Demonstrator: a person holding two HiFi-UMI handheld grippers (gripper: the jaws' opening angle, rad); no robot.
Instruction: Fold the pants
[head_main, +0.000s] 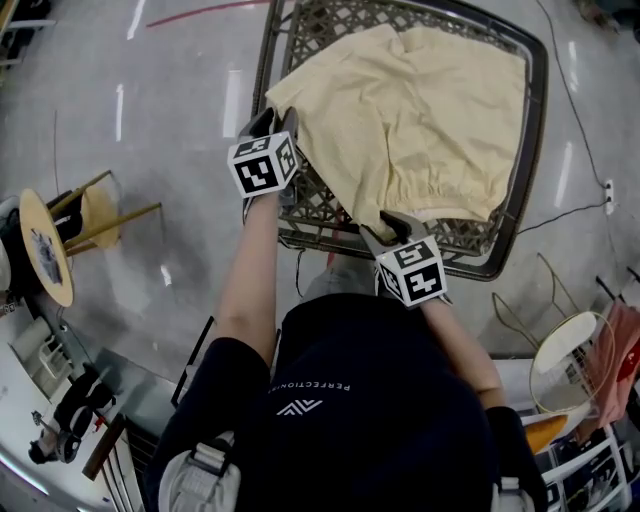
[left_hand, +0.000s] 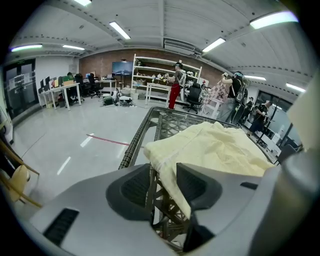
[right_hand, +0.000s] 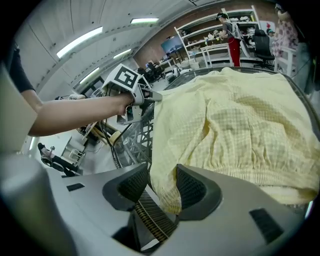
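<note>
Pale yellow pants (head_main: 420, 110) lie spread on a dark metal lattice table (head_main: 535, 120), their gathered waistband toward the near edge. My left gripper (head_main: 272, 125) is at the cloth's near left corner. In the left gripper view its jaws (left_hand: 162, 185) stand open, and the pants' edge (left_hand: 170, 170) hangs between them against the right one. My right gripper (head_main: 385, 225) is at the near edge by the waistband. In the right gripper view it (right_hand: 162, 185) is open too, with a hanging fold of the pants (right_hand: 167, 170) loose in the gap.
The table's near rim and lattice side (left_hand: 132, 145) drop below both grippers. A round wooden stool (head_main: 45, 245) stands on the floor at left, a wire chair (head_main: 565, 350) at right, and a cable (head_main: 570, 215) runs beside the table. People (left_hand: 175, 85) stand far behind.
</note>
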